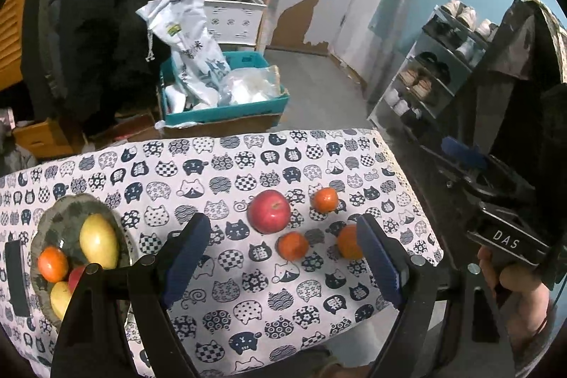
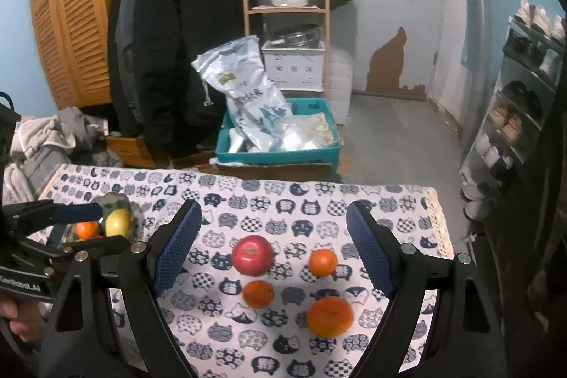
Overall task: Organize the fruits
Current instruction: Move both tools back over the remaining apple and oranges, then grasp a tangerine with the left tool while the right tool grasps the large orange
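Both grippers hung above the near edge of the table, tilted down toward its cat-print tablecloth (image 2: 269, 201). The left gripper (image 1: 283, 257) had its blue-padded jaws well apart with nothing between them but cloth; its right pad stood in front of one orange and hid part of it. The right gripper (image 2: 273, 250) likewise had its jaws spread wide and empty, framing the loose fruit from above. A bare hand (image 1: 510, 282) gripped the handle of the right gripper (seen at the right edge of the left wrist view), and a bit of the other hand (image 2: 14, 317) showed at the lower left of the right wrist view.

Taking the red apple (image 2: 252, 254) as the landmark: a small orange (image 2: 322, 263) lay to its right, apart from it; another small orange (image 2: 258, 293) lay just in front of it, nearly touching; the largest orange (image 2: 329, 316) lay in front and to the right, nearest the right gripper. Well to the left of the apple stood a dark green plate (image 1: 56, 215) with a wavy rim, holding a yellow mango (image 1: 98, 241), an orange fruit (image 1: 52, 264), a second yellow fruit (image 1: 60, 298) and a red one mostly hidden behind the left gripper's frame. In the right wrist view the left gripper's finger crossed in front of that plate.

Beyond the apple, past the far table edge, sat a teal crate (image 2: 276, 154) with white bags, a wooden shelf (image 2: 283, 9) bearing a pot, and a black coat (image 2: 170, 41) hanging to its left. A shoe rack (image 2: 521, 101) stood off to the right.
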Action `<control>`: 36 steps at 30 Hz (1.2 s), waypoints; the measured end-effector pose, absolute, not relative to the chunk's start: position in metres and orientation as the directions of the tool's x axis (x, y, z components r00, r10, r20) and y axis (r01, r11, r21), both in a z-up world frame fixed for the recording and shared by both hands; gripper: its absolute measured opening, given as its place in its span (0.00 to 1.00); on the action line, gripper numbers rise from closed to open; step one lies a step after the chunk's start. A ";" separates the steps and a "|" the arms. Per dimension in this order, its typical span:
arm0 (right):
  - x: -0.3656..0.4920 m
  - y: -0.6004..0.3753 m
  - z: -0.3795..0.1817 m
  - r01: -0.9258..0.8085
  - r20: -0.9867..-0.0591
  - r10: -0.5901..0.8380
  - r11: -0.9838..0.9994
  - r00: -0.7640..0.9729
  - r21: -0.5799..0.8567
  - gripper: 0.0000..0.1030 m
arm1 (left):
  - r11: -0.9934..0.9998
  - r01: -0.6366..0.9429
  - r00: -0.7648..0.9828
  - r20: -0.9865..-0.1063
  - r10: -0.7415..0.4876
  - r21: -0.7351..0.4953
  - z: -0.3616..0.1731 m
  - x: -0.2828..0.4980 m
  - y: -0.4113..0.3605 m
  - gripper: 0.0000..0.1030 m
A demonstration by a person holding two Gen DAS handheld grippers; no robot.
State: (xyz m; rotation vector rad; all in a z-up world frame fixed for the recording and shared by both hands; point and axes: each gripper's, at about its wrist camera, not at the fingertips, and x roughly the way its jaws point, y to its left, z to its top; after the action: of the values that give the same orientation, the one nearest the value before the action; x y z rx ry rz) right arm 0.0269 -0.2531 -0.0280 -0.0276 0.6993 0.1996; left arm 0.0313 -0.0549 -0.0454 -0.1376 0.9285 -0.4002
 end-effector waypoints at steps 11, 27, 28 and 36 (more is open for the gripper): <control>0.030 -0.288 -0.047 -0.128 -0.683 0.120 0.991 0.721 0.039 0.80 | 0.914 0.307 0.465 -0.797 -0.386 -0.264 -0.072 0.044 -0.092 0.83; 0.047 -0.319 -0.114 -0.077 -0.811 0.082 0.996 0.579 0.046 0.80 | 0.932 0.256 0.356 -0.872 -0.337 -0.255 -0.134 0.066 -0.113 0.83; 0.050 -0.321 -0.122 -0.073 -0.826 0.087 0.996 0.557 0.056 0.80 | 0.934 0.252 0.353 -0.875 -0.332 -0.253 -0.137 0.067 -0.114 0.83; 0.064 -0.325 -0.177 -0.047 -0.902 0.102 0.995 0.420 0.091 0.80 | 0.941 0.225 0.306 -0.898 -0.316 -0.254 -0.168 0.077 -0.117 0.83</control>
State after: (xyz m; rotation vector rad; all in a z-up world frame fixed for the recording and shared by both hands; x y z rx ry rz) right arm 0.0637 -0.3255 -0.1767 0.0543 1.1335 0.0934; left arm 0.0773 -0.1169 -0.1680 -0.0855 1.2079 -0.3586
